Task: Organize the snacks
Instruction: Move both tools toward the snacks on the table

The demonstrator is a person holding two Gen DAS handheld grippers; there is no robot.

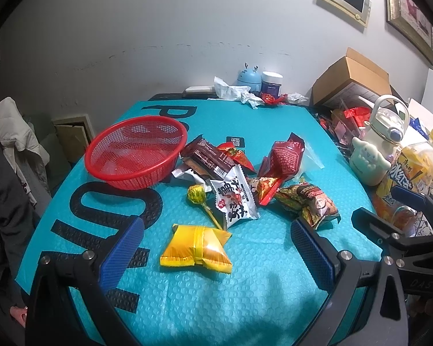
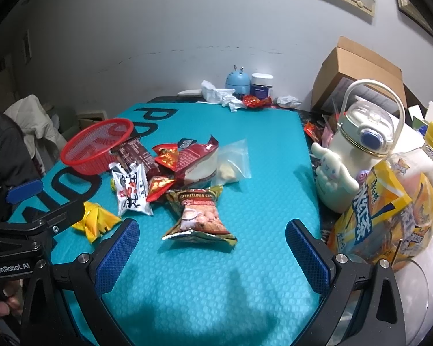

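An empty red mesh basket (image 1: pixel 135 150) stands at the left of the teal mat (image 1: pixel 245 274); it also shows in the right wrist view (image 2: pixel 96 147). A pile of snack packets lies beside it: a white packet (image 1: pixel 235 199), a dark red bag (image 1: pixel 283 155), a lollipop (image 1: pixel 197 196), a cereal bag (image 2: pixel 200 216). A yellow packet (image 1: pixel 197 249) lies nearest. My left gripper (image 1: pixel 216 255) is open, its fingers either side of the yellow packet, above it. My right gripper (image 2: pixel 212 255) is open and empty, just short of the cereal bag.
A cream bottle with a handle (image 2: pixel 360 150) and a large yellow-labelled drink bottle (image 2: pixel 389 216) stand at the mat's right edge. A cardboard box (image 1: pixel 352 77) sits at the back right. A blue gadget (image 1: pixel 249 79), a jar and crumpled tissue lie along the back wall.
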